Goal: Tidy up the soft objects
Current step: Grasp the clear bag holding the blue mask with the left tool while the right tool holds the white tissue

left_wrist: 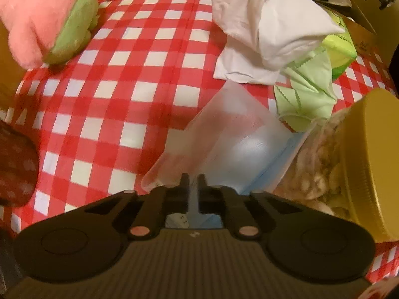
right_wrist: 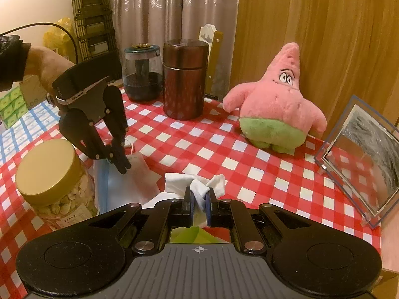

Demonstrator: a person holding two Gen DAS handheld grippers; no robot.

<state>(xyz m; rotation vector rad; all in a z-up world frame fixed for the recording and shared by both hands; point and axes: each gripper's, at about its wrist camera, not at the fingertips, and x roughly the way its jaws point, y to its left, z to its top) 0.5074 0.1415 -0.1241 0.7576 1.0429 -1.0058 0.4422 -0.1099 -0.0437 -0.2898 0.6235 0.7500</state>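
Left wrist view: the left gripper (left_wrist: pixel 192 182) has its fingers pinching a translucent white plastic pouch (left_wrist: pixel 224 134) lying on the red-and-white checked tablecloth (left_wrist: pixel 119 94) beside a yellow-lidded jar (left_wrist: pixel 369 162); the right gripper (right_wrist: pixel 199 195) grips crumpled white cloth (right_wrist: pixel 197 186).

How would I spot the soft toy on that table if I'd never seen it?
Look at the red-and-white checked tablecloth, toward the wooden wall behind it. There, right of the brown canister, the plush toy stands upright. It is the only pink, star-shaped thing there, with green shorts and cartoon eyes.
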